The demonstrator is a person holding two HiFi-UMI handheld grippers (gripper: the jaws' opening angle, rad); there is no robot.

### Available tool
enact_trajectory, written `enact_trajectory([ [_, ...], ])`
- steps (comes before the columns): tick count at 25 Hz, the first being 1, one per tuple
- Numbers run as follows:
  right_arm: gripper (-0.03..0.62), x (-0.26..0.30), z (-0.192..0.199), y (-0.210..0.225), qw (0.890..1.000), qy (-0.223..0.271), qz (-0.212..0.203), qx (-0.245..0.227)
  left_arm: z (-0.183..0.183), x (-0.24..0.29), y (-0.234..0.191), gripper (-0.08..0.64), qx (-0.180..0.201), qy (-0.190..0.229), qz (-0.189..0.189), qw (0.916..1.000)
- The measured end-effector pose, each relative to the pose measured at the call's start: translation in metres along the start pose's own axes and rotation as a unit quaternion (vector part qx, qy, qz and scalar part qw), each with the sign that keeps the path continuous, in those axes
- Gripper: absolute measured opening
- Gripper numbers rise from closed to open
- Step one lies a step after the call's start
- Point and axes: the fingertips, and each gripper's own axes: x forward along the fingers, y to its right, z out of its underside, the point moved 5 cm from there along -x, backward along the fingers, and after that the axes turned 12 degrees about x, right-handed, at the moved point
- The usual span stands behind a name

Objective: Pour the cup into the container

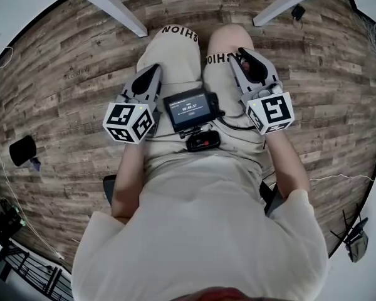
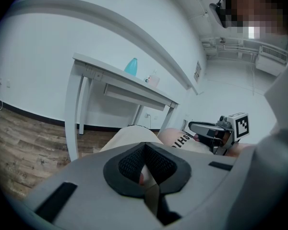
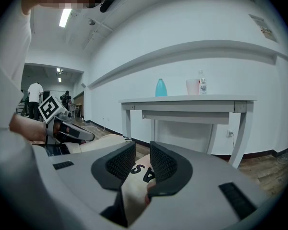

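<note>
On a white table [image 3: 182, 100] against the wall stand a teal container [image 3: 161, 87], a pale cup [image 3: 192, 86] and a clear bottle [image 3: 202, 84]. The left gripper view shows the teal container [image 2: 131, 67] and the cup [image 2: 153, 81] small and far off. I sit well short of the table. Each gripper rests on a thigh. My left gripper [image 1: 155, 68] is shut, its pads meeting with nothing in them [image 2: 145, 147]. My right gripper [image 1: 243, 52] is also shut and holds nothing [image 3: 143, 150]; only a narrow slit shows the leg behind.
A small device with a lit screen [image 1: 189, 110] sits on my lap between the grippers. The table's white legs [image 1: 113, 5] stand on the wood floor ahead of my knees. A black object [image 1: 22, 150] and thin cables lie at the left. People [image 3: 36, 92] stand far off.
</note>
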Motion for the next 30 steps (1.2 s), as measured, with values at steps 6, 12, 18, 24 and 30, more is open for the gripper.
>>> enact_trajectory([
  [6, 0.095, 0.0001, -0.0007, 0.0001, 1.000, -0.002, -0.001, -0.003, -0.0002, 0.0005, 0.0005, 0.009, -0.001, 0.000, -0.002, 1.0000],
  [12, 0.097, 0.0002, -0.0007, -0.0004, 1.000, -0.004, -0.002, -0.005, -0.0002, 0.0003, 0.0002, 0.009, -0.001, 0.000, -0.002, 1.0000],
  [18, 0.096, 0.0002, -0.0006, 0.0004, 1.000, -0.005, -0.002, -0.002, -0.0006, 0.0007, 0.0006, 0.009, -0.001, 0.000, -0.001, 1.0000],
  [24, 0.097, 0.0008, -0.0009, -0.0001, 1.000, -0.007, 0.000, -0.004, -0.0010, 0.0005, 0.0002, 0.009, -0.001, 0.000, -0.001, 1.0000],
  [30, 0.097, 0.0010, 0.0003, 0.0000, 1.000, -0.007, 0.001, -0.005, 0.0004, 0.0009, 0.0002, 0.009, -0.001, 0.000, -0.001, 1.0000],
])
